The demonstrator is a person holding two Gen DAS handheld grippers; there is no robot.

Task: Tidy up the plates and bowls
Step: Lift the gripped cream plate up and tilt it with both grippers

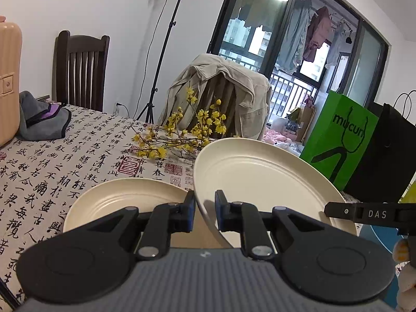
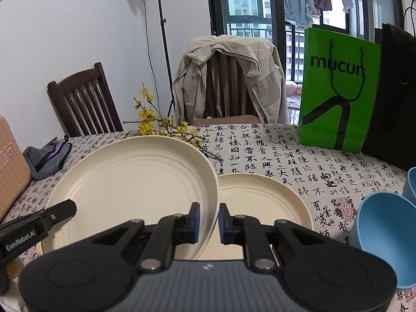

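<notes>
Plate (image 1: 265,179) tilted, face leftward, rim between both tongs (image 1: 205,214).

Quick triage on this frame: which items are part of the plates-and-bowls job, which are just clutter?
Job items:
- large cream ribbed plate, raised and tilted, with the left gripper and right gripper on its rim
- smaller cream ribbed plate, flat on the table
- blue plastic bowls

Clutter:
- yellow flower branch
- green paper bag
- black bag
- grey cloth pouch
- peach ribbed case

Cream plates (image 2: 135,182): matt, smooth, ridged rings. Desk cloth (image 2: 286,156): printed fabric. Blue cup (image 2: 379,236): matt plastic. Green bag (image 2: 338,83): glossy paper.
</notes>
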